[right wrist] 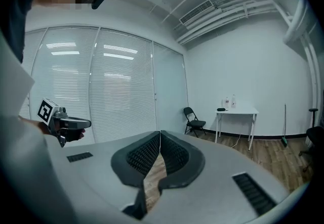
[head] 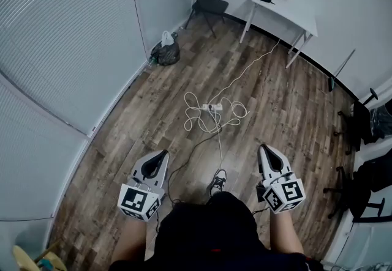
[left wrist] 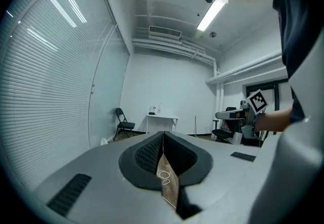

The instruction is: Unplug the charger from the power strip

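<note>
Left hand-held gripper (head: 163,155) and right hand-held gripper (head: 263,148): jaws pressed together on both, nothing between them. Unplugging not started, as I read it. Power strip (head: 211,107) lies on the floor well ahead, between the two, amid loose white cable (head: 195,118) loops. Charger too small to make out; presumably not yet unplugged.

Your right gripper (right wrist: 160,135) has its jaws together, nothing between them. Past them a chair (right wrist: 194,121) stands by the far wall, beside a table (right wrist: 237,113) with bottles (right wrist: 230,101) near its left edge. Your left gripper (right wrist: 63,123) shows at left.
</note>
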`<state>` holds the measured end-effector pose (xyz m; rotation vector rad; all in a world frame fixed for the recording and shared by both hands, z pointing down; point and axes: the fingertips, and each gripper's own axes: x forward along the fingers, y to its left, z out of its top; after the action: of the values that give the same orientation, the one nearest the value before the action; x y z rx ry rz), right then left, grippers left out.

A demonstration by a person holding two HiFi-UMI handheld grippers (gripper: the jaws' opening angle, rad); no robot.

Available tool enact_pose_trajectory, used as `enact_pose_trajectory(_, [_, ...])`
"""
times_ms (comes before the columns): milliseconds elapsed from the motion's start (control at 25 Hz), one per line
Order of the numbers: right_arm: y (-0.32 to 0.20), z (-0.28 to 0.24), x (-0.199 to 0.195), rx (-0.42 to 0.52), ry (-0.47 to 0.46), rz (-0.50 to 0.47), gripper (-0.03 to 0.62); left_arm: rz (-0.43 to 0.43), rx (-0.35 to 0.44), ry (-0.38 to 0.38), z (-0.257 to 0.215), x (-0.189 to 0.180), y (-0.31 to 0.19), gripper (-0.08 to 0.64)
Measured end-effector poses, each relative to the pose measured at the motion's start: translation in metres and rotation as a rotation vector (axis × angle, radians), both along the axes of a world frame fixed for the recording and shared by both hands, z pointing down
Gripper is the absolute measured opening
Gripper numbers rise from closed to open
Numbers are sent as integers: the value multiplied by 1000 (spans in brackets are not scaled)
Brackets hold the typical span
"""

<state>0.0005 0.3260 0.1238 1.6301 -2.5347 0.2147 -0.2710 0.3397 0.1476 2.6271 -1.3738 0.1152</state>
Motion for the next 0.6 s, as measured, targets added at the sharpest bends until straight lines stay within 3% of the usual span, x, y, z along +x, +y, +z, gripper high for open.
enact_pose_trajectory(240, [-85, 10, 36, -16, -21, -44, 23, -61, -31, -11, 1, 33, -74, 23])
enact_pose_trajectory(600, [-211, 39, 147, -83, -59, -79, 23, -168, -89, -78, 18, 121, -180, 23])
